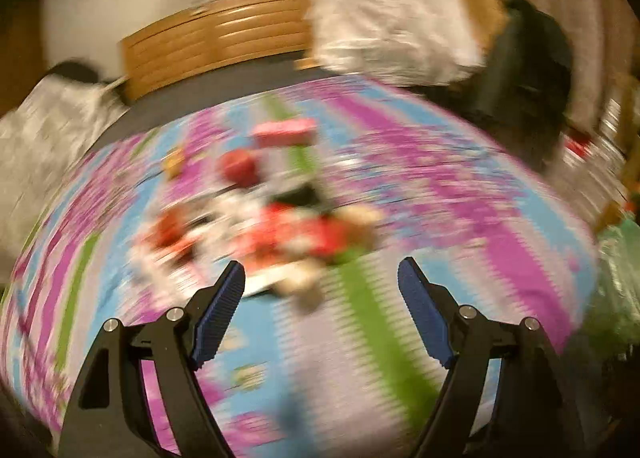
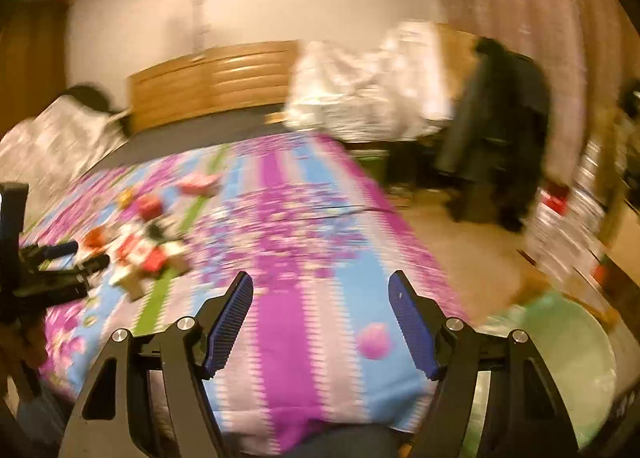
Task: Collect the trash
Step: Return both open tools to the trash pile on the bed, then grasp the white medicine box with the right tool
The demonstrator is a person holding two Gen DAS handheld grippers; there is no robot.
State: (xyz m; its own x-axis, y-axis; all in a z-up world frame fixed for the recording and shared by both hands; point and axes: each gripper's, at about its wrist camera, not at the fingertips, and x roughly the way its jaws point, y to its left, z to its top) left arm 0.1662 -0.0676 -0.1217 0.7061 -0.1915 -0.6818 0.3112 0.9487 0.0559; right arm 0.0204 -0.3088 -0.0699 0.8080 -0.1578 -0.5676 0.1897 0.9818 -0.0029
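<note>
Plainly, both views are smeared by motion blur, so fine detail is lost. A soft striped bedspread (image 1: 460,226) in purple, blue, white and green covers the bed, lying mostly flat and falling away in a rounded edge at the near corner. On it sits the trash (image 1: 276,218), a loose scatter of small red, white, tan and black pieces, with a pink boxy piece (image 1: 284,132) at its far side; what each piece is cannot be told.

The left gripper (image 1: 320,278) hovers just short of the pile, its ribbed blue pads (image 1: 220,314) spread wide apart and holding nothing. The right gripper (image 2: 320,290) is also spread wide and empty, over bare bedspread well to the right of the trash, with broad open cloth ahead of it. A small pink ball (image 2: 374,340) lies between its fingers on the cloth.

Beyond the bed stand a slatted wooden headboard (image 1: 216,34) and a crinkled white heap (image 1: 392,30). Off the right edge is tan floor (image 2: 472,258), a dark coat (image 2: 500,130) and, near the corner, a shiny pale green bag (image 2: 560,338).
</note>
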